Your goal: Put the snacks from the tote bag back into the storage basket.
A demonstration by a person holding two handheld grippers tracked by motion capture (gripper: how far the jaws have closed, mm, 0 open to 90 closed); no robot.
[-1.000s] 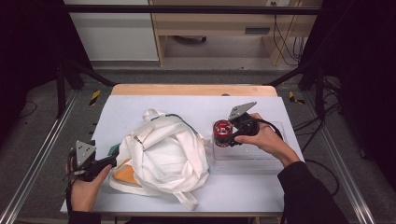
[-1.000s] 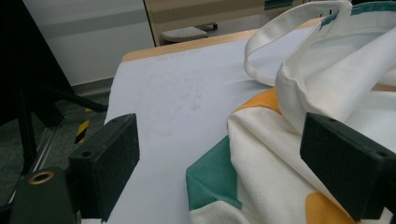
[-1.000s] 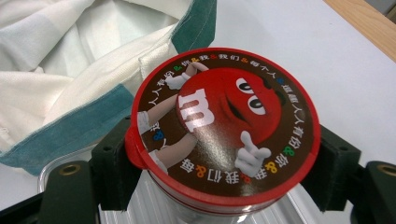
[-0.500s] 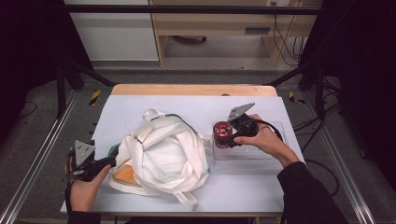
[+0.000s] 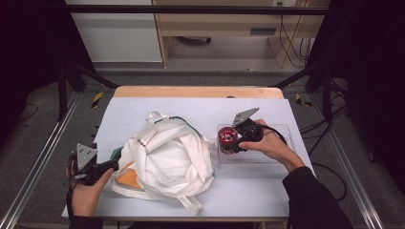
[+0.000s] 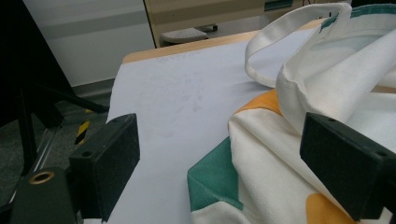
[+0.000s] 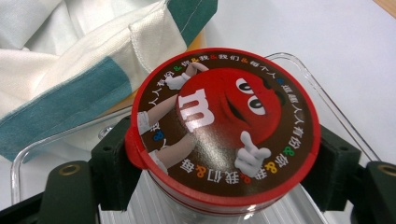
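Nothing much has shifted since a second ago: both my hands sit where they were, and the bag and tub have not budged. Across the table (image 5: 157, 107) lies the white cloth bag (image 5: 167, 155), crumpled, with teal trim and orange patches, left of a clear plastic tray (image 5: 282, 160). My left gripper (image 5: 113, 164) rests at the bag's left edge, jaws apart, cloth lying between them but untouched by either pad. My right gripper (image 5: 228, 143) is clamped on the red-lidded candy tub (image 5: 228, 137), a pad pressed to each side below the lid, over the tray's left end, just beside the bag.
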